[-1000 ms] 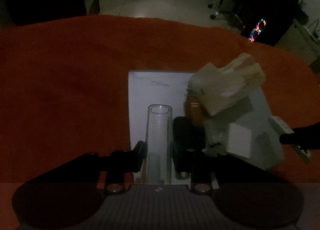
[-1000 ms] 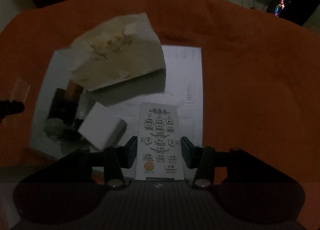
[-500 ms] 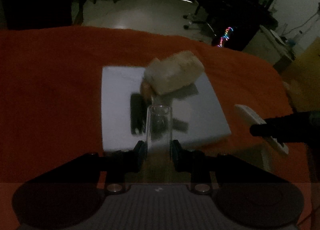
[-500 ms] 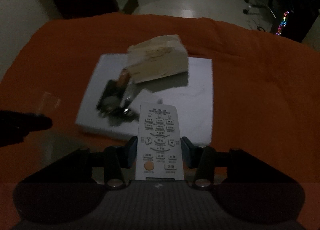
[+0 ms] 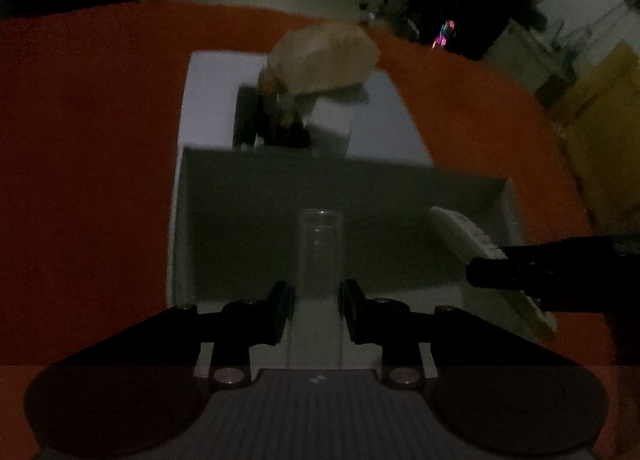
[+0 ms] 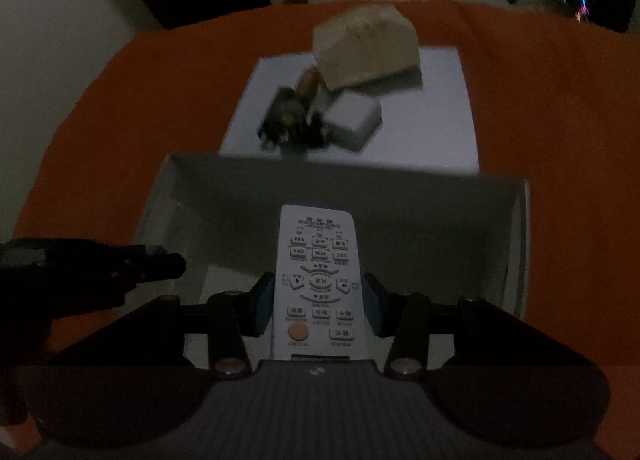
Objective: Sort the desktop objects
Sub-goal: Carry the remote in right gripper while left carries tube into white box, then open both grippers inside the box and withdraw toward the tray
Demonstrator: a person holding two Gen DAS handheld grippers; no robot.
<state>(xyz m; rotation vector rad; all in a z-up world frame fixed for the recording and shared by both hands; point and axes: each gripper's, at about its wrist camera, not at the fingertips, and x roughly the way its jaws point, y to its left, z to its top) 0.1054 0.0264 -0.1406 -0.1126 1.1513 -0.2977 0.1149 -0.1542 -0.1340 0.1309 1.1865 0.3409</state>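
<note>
The desk (image 6: 540,100) wears an orange cloth, and a white board (image 6: 440,116) lies flat on it. Nearer the person sits an open grey box (image 6: 520,228), its far wall up against the near edge of the board. The box looks like the place where sorted things go, since both held things hang over it.

On the board a tan packet (image 6: 366,46) leans over a small pile. A white block (image 6: 354,120) lies just in front of the packet, and dark bits (image 6: 288,120) with something orange lie to its left. The picture is dim and blurred there, so the dark bits may be a plug or a clip; it is hard to tell. These things are not yet sorted.

The right hand-held gripper (image 6: 318,302) squeezes a white remote (image 6: 318,284) by its sides, buttons up, so it stays flat and can be set down in the box. The left hand-held gripper (image 5: 316,310) pinches a clear tube (image 5: 318,260), which points out over the box floor too.

The two tools are close, side by side. Each shows in the other's view as a dark bar. They could bump if both go down together. The box walls stand high, so each thing must clear the rim first.
</note>
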